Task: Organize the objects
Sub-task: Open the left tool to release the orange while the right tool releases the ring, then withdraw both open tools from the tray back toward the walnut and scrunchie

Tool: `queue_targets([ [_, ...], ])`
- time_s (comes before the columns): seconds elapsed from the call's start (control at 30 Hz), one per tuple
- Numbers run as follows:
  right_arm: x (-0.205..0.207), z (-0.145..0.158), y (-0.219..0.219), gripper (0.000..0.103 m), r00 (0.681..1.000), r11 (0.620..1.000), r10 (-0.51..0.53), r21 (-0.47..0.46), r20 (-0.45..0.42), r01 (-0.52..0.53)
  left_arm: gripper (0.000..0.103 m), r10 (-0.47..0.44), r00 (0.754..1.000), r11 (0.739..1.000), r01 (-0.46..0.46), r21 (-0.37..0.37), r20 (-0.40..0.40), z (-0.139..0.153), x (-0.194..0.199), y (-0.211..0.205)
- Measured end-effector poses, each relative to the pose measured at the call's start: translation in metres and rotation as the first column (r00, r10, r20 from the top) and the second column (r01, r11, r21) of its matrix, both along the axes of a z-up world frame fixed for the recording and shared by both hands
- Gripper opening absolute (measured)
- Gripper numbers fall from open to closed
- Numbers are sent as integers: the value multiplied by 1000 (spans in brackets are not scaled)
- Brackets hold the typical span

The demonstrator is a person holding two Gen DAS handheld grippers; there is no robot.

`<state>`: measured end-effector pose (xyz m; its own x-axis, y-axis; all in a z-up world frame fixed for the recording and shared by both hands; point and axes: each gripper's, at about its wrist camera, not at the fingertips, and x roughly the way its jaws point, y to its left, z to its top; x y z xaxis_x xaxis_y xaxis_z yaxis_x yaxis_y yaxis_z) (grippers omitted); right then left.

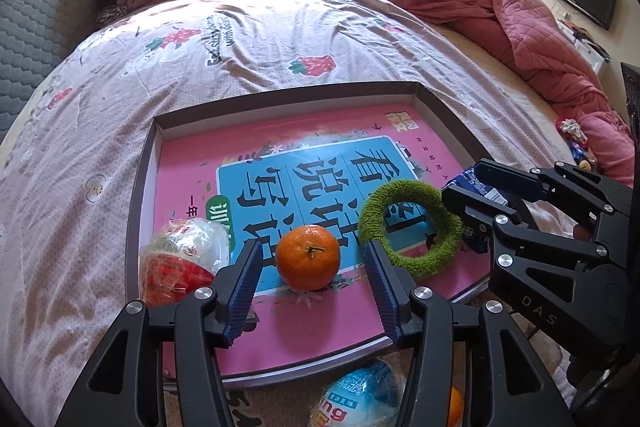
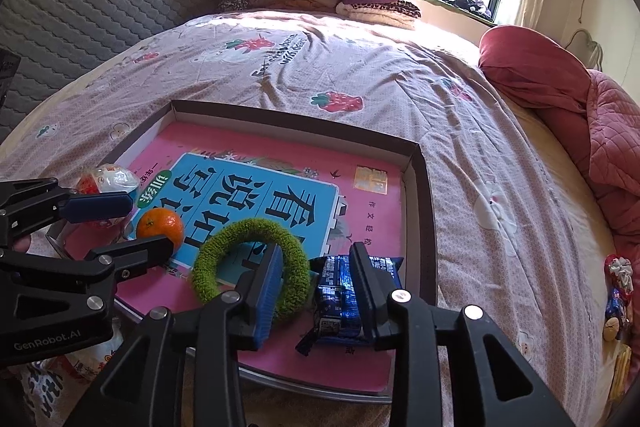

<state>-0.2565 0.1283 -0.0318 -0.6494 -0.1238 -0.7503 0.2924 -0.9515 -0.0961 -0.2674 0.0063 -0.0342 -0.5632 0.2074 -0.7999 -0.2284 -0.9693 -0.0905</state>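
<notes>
Strawberry-print bedding (image 1: 248,67) spreads out under a shallow tray (image 1: 138,211) lined with a pink book (image 1: 192,163). My left gripper (image 1: 312,267) stands with its jaws apart, the orange (image 1: 308,257) sitting on the book between them, no pad touching it. My right gripper (image 2: 316,287) is parted too, straddling the rim of the green ring (image 2: 296,255), with the blue packet (image 2: 340,287) against its right-hand finger (contact there I cannot judge). A red-and-white wrapped snack (image 1: 180,259) lies just left of my left gripper.
</notes>
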Motion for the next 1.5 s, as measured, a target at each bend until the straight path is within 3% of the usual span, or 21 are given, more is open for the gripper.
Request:
queue_targets([
  [0.27, 8, 13, -1, 35, 1000, 1000, 13, -23, -14, -13, 56, 14, 1000, 1000, -14, 21, -1, 10, 16, 3],
  [0.63, 24, 36, 9, 35, 999, 997, -5, -78, -47, 1, 57, 26, 997, 999, -24, 36, -70, 43, 42, 3],
  [0.93, 35, 51, 13, 35, 996, 995, -10, -100, -87, 2, 58, 62, 994, 997, -59, 42, -89, 49, 50, -9],
  [1.17, 46, 64, 14, 41, 991, 994, -1, -111, -131, -14, 58, 55, 993, 997, -50, 51, -102, 56, 57, -10],
  [1.5, 55, 68, 18, 42, 991, 992, -7, -123, -137, -10, 58, 80, 988, 996, -74, 48, -131, 62, 66, -16],
])
